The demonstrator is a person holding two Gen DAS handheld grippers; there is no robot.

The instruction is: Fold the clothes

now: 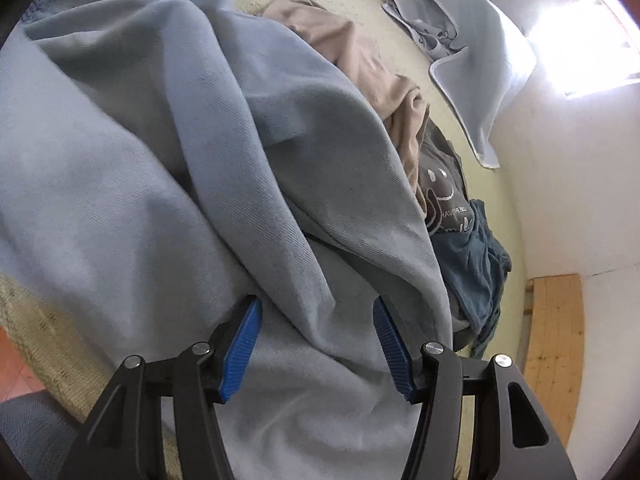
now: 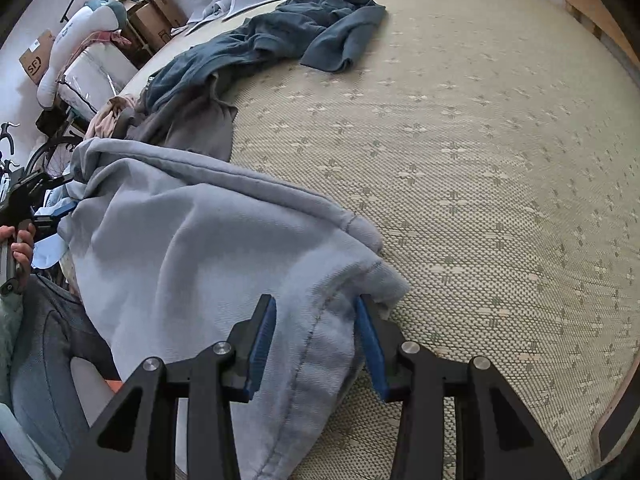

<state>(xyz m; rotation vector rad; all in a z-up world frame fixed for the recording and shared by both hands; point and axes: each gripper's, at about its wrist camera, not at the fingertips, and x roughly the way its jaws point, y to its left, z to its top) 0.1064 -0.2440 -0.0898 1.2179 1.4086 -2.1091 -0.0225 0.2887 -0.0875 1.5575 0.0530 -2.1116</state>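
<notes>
The light-blue garment [image 2: 192, 248] runs lengthwise from the right tongs [image 2: 316, 344] — parted around its stitched corner — toward the left tongs [image 1: 318, 344], parted too, over its folds.

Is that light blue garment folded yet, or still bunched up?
Still bunched up: the blue garment lies in loose ridges and creases on the mat, with no flat fold.

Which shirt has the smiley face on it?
Look at the woven mat on the bed, where the clothes pile lies. Between the beige garment and the teal one lies the grey shirt; it alone has a white smiley face printed on it.
</notes>
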